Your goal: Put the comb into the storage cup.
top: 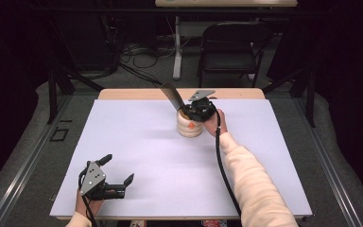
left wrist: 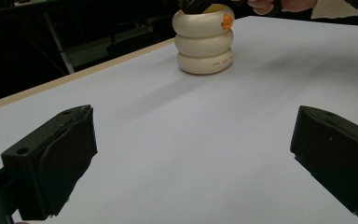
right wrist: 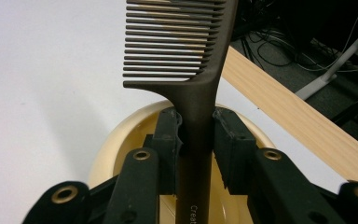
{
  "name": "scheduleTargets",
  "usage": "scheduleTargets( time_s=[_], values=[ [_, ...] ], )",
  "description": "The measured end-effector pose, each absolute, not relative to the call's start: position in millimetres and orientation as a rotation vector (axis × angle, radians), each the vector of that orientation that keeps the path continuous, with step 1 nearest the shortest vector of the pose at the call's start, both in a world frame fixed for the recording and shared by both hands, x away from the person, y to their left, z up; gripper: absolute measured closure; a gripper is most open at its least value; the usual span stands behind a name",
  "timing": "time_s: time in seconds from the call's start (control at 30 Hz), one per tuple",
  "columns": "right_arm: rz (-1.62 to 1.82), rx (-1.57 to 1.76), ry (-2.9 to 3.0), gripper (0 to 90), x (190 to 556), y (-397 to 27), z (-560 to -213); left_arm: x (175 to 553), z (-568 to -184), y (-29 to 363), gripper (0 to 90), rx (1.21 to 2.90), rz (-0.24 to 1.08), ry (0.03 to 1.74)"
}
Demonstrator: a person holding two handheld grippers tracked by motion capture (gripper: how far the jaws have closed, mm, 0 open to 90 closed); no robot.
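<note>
Jaws of the right gripper point(right wrist: 196, 140) stand close together around the handle of one dark comb point(right wrist: 186, 56), which rises between them over the open mouth of one cream holder point(right wrist: 116, 140); the left pad seems to touch the handle, while a thin gap shows at the right pad, so a firm grip cannot be told. Across the table, the left gripper point(top: 118, 171) rests near the near-left corner of the white sheet point(top: 170, 156), its two jaws spread wide with nothing between them. From above, the holder point(top: 189, 126) stands toward the far middle of the sheet, with the comb point(top: 171, 96) tilting up and left out of it under the right gripper point(top: 191, 112). Looking along the left gripper's jaws, the holder point(left wrist: 204, 39) shows as three stacked rounded rings with an orange mark point(left wrist: 227, 21) on the top ring, a detail hidden from above. Only the right gripper view shows the comb's teeth and pale lettering on its handle. Beyond the table stands one folding chair point(top: 231, 45).
</note>
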State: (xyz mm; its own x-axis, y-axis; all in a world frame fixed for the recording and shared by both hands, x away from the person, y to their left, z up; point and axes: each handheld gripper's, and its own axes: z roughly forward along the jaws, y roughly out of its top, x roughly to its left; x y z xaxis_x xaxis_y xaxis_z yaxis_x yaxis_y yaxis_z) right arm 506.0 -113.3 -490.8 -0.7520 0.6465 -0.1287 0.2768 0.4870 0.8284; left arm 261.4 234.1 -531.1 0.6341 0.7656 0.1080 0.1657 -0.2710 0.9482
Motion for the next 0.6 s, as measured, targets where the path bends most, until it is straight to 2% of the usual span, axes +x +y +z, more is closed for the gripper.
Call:
scheduleTargets(
  time_s=[0.1, 0.13, 0.27, 0.37, 0.4, 0.6],
  values=[
    [1.170, 0.762, 2.323, 58.1, 505.3, -112.8, -489.5, 261.3, -531.0, 234.2, 0.4, 1.782, 0.700, 0.753],
    [1.170, 0.779, 2.321, 52.1, 504.3, -113.8, -487.6, 261.3, -531.0, 234.1, 0.4, 1.782, 0.700, 0.754],
    [1.173, 0.798, 2.325, 40.0, 501.2, -118.3, -481.3, 261.2, -531.1, 233.0, 0.4, 1.783, 0.698, 0.753],
    [1.170, 0.803, 2.332, 36.6, 499.8, -120.4, -477.9, 261.1, -530.9, 233.3, 0.4, 1.783, 0.701, 0.753],
    [1.174, 0.803, 2.334, 30.8, 498.0, -122.0, -474.3, 261.6, -531.1, 233.7, 0.4, 1.785, 0.698, 0.753],
    [1.186, 0.795, 2.367, 20.9, 491.1, -124.1, -463.3, 261.8, -531.2, 233.3, 0.4, 1.786, 0.699, 0.754]
  ],
)
